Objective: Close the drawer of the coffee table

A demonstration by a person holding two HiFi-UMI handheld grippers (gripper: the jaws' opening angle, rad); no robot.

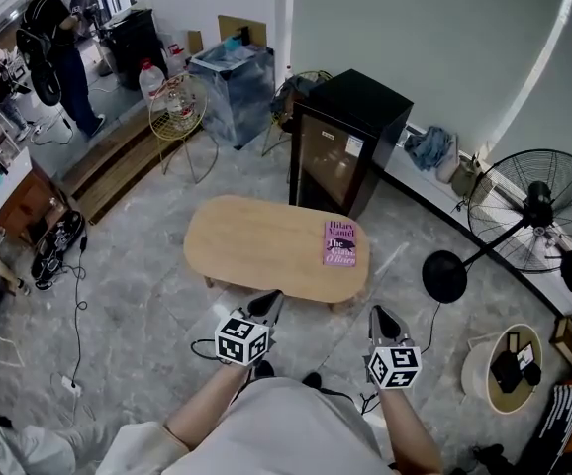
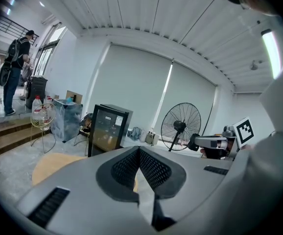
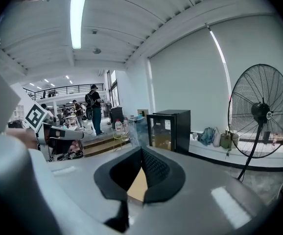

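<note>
Head view: a person stood at the near long side of the low oval desk (image 1: 256,240), with both tools held low in front of the body.
Left hand-held gripper (image 1: 270,301): its jaws were pressed together with nothing between them. The tip pointed at the desk's near edge, just short of it.
Drawer: no view showed it. The wooden top hid whatever sat beneath, so I could not tell whether it stood out or was already pushed in. The scene would fit either.
Book (image 1: 340,243): a purple paperback lay flat near the desk's right end, well clear of both tools.
Right hand-held gripper (image 1: 380,314): its jaws were also together and empty. It was level with the left one and pointed at the desk's right end.
Fan base (image 1: 444,277): the round black foot stood on the floor just right of the desk.
Risk: if a drawer front needed a push, narrow closed tips could skid off it. An off-centre shove could jam the drawer askew. The light desk might slide on the smooth floor and nudge the fan base.
</note>
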